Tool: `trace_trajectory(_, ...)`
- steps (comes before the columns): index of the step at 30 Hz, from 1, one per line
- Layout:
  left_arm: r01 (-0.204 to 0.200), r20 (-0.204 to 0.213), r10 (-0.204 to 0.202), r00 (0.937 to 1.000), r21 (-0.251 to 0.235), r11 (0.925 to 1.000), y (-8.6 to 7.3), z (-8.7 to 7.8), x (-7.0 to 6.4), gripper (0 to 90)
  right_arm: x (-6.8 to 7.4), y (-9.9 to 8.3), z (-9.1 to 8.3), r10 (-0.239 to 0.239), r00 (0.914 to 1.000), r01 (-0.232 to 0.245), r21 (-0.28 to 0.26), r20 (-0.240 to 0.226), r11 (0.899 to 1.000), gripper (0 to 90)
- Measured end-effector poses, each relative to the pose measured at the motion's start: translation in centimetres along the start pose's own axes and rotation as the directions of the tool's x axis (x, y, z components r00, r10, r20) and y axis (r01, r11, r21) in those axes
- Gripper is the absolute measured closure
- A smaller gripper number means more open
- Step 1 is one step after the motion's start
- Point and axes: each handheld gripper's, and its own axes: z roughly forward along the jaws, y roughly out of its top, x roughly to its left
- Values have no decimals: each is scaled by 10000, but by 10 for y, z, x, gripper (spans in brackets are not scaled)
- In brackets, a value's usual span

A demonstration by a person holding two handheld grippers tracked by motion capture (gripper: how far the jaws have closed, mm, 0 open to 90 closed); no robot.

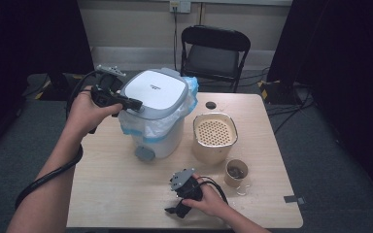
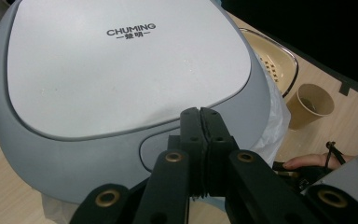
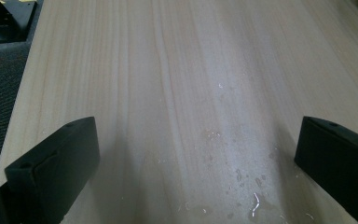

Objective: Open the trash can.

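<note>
A wooden desk (image 1: pixel 126 194) seen from above, w/ a person's two forearms coming in from the bottom edge. On the desk's left-centre stands a white and grey lidded bin (image 1: pixel 156 114) lined w/ a white bag w/ blue trim; the lid is down and reads "CHUMING". The left gripper (image 1: pixel 135 103) is held at the bin's left rim; in the left gripper view its fingers are pressed together w/ nothing between them, tips over the grey front edge of the lid by an oval button (image 2: pixel 161 149). Just right of the bin sits a beige container (image 1: pixel 214 137) w/ a perforated insert, and near its front right a small paper cup (image 1: pixel 235 173) w/ something dark inside. A small dark round object (image 1: pixel 211 105) lies behind the container. The right gripper (image 1: pixel 175 209) is low at the desk's front edge, well apart from the bin; its fingers are wide apart over bare wood w/ a few water drops (image 3: pixel 242 186). A black folding chair (image 1: pixel 214 53) stands beyond the desk, cables on the grey floor.
</note>
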Motion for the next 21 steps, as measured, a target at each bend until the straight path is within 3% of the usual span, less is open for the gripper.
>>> trace_trajectory(5,-65,-155,69,9999,231,9997,-1,3,1,889,0,0,0,-2,10000,2,1,1,10000,0)
trace_trajectory(14,153,-133,-151,9998,126,9998,-2,3,4,900,0,0,0,13,10000,-13,9,2,10000,0)
trace_trajectory(21,94,-172,-92,9998,91,9999,-4,4,4,900,0,0,0,15,10000,-15,8,0,10000,0)
